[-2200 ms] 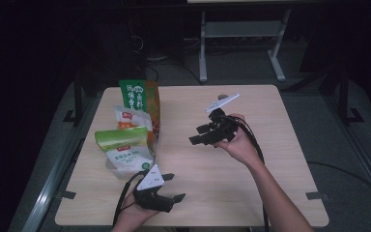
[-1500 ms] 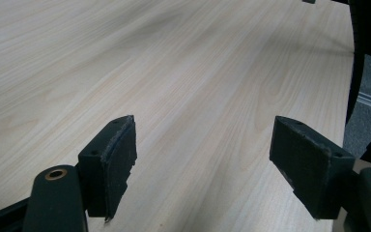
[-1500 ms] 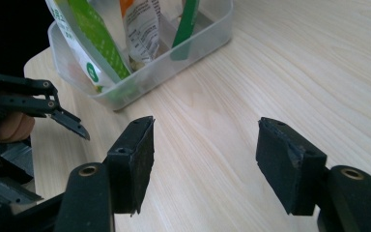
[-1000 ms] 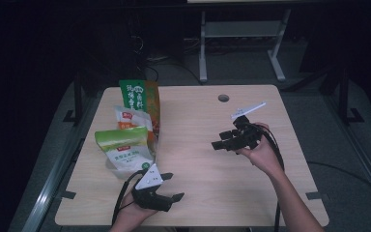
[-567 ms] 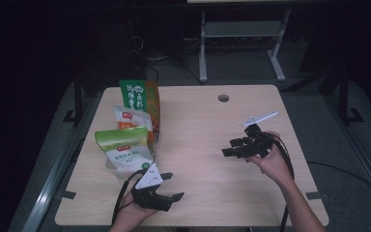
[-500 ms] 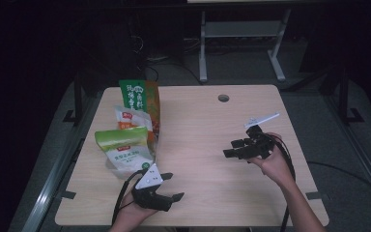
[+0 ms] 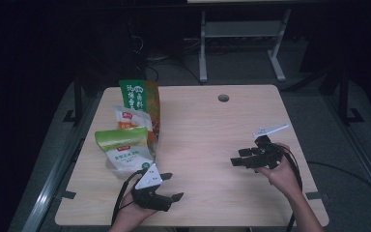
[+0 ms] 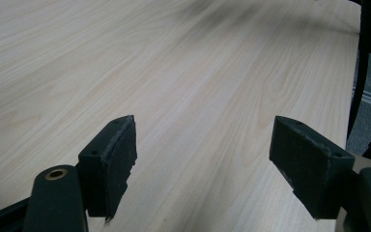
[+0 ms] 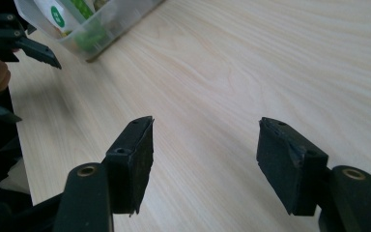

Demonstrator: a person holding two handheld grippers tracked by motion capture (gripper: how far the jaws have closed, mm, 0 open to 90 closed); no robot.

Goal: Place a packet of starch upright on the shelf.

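While jaws gape, right gripper (image 7: 237, 160) points left — toward snack bags (image 7: 125, 150).

My left gripper (image 7: 171, 187) rests low at my near left, jaws wide apart; my right gripper (image 7: 237, 157) hangs at the right, jaws spread, pointing left.

— Can any writing be read on the snack bags?
— The tall green and orange bag (image 7: 139, 104) bears large white characters, too blurred to read. The white bag (image 7: 130, 119) and the green-topped bag (image 7: 124, 149) carry labels, illegible too.
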